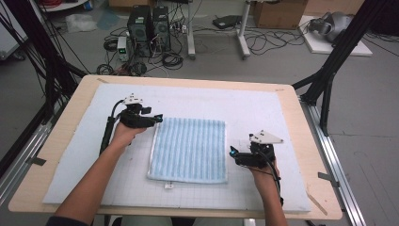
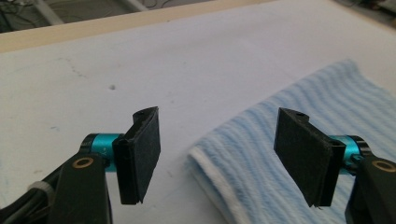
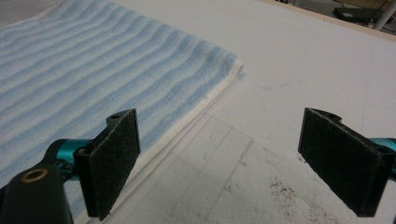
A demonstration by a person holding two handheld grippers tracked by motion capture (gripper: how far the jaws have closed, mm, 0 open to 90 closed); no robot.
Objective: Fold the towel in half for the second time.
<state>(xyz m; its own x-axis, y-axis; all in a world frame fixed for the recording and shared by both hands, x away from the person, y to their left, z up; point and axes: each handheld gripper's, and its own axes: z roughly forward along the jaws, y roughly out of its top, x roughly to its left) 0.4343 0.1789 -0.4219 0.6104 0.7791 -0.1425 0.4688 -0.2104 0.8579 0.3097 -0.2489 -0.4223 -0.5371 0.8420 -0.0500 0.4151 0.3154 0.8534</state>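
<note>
I have a folded blue-and-white striped towel [image 1: 189, 149] lying flat near the middle of the white foam mat [image 1: 254, 106] that covers the wooden worktop [image 1: 66, 127]. Its folded layers show as a white hem along the edge on my right, and a small white tag sticks out at its near edge.

My left claw [image 1: 159, 118] sits at the towel's far left corner. In the left gripper view its two black pads [image 2: 140, 154] stand fairly wide apart, and the towel's rounded corner [image 2: 243, 158] lies below and between them, nearer the right-hand pad. I see no pad pressing on the cloth; the claw holds nothing.

My right claw [image 1: 233, 151] rests just off the towel's right edge, low on the mat and pointing toward the cloth. In the right gripper view its pads [image 3: 116, 158] are spread wide: one hangs over the towel's hemmed edge, the other over bare mat with faint grid lines and some dark specks. Nothing is gripped there either.

Both of the person's forearms come in from the near side of the worktop, well apart, with the towel between them.
</note>
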